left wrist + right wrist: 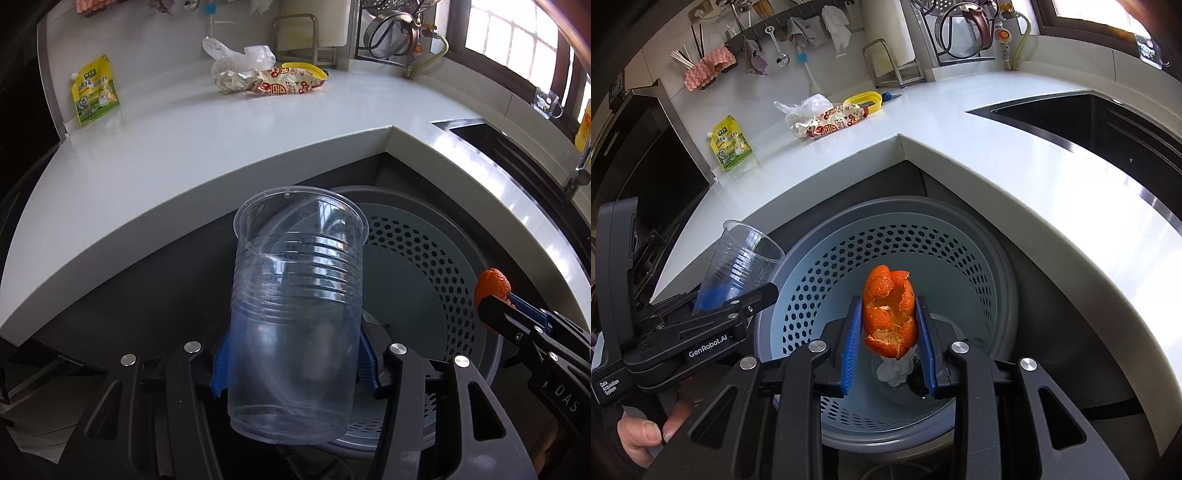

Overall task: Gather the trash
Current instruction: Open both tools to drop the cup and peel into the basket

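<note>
The clear plastic cup (295, 314) sits clamped between the blue pads of the left gripper (293, 365), which squeeze its lower half. Its long axis runs away from the gripper, the open mouth pointing up and forward toward the table (221, 147) edge, the base nearest the camera. It hangs over the near rim of the grey perforated bin (424, 266), which stands on the floor in the inner corner of the L-shaped table.

The right gripper (889, 328) is clenched on an orange peel (889, 314), held upright between its pads with the torn hollow side facing the camera. The peel hangs above the middle of the bin (849, 258).

Only the right wrist view looks down into the bin, where a crumpled white wad (894, 371) lies on the bottom; it also shows the person's hand (646, 432) around the left gripper's handle. The left wrist view shows the peel (493, 286) only as a small lump at its right side.

On the table, well apart from the bin, lie a yellow-green pouch (731, 147), a printed wrapper (831, 123) and a crumpled clear bag (807, 105). A sink (1089, 122) opens in the table to the right. The bin's mouth is wide and unobstructed, with the table edge curving close round its far side.
</note>
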